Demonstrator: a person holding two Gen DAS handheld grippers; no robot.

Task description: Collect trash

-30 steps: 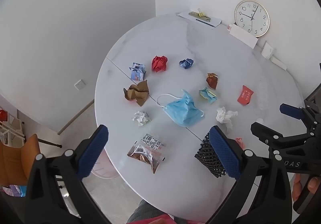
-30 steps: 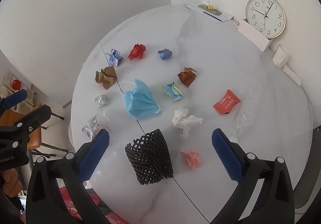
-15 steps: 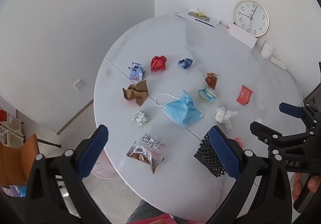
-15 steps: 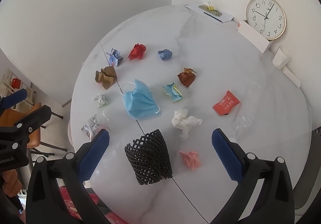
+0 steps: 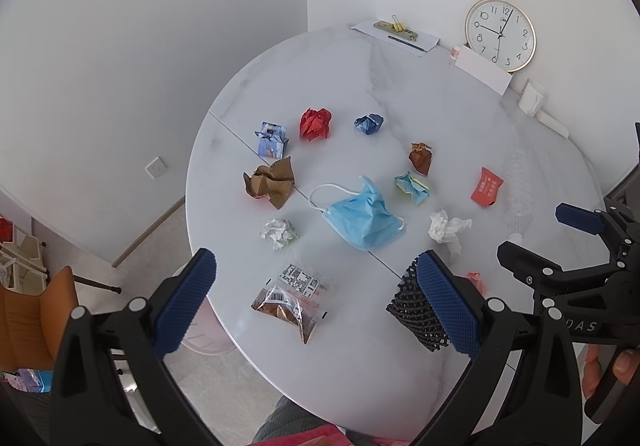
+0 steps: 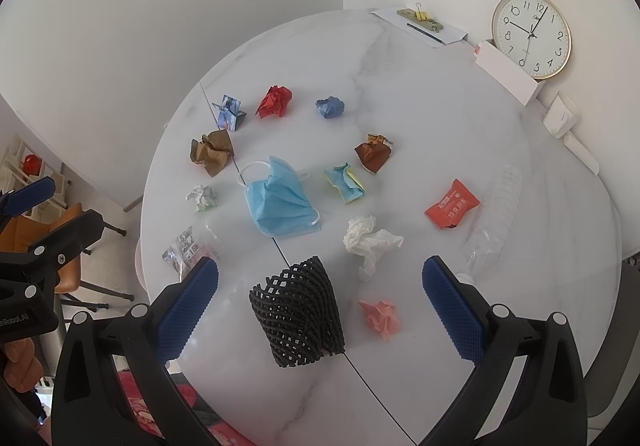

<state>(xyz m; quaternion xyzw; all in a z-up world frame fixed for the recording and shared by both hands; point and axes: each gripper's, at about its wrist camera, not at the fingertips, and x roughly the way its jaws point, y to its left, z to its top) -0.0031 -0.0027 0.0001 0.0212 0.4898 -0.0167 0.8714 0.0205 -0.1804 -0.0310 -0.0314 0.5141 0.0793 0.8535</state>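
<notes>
Trash lies all over the round white desk [image 6: 420, 134], and none of it looks picked up yet. Nothing is in either claw, so I think the job is only at its start. No bin shows in the pictures, so I cannot tell where the trash should go.

A blue face mask [image 6: 278, 202] sits near the middle. Around it are a red paper ball [image 6: 275, 101], a brown crumpled paper [image 6: 212, 152], a white tissue [image 6: 370, 240], a red packet [image 6: 452, 205] and a clear plastic bottle [image 6: 494, 214] lying on its side. More small scraps lie spread about, apart from each other.

The right claw [image 6: 320, 310] hangs above the near edge with its two blue fingers wide apart. A black net sleeve [image 6: 298, 312] lies right below it, between the fingers in the view. A pink paper scrap [image 6: 380, 318] is just beside the sleeve.

The left claw [image 5: 316, 302] is wide apart too. A clear snack bag [image 5: 294, 300] lies below it, between its fingers in the view.
</notes>
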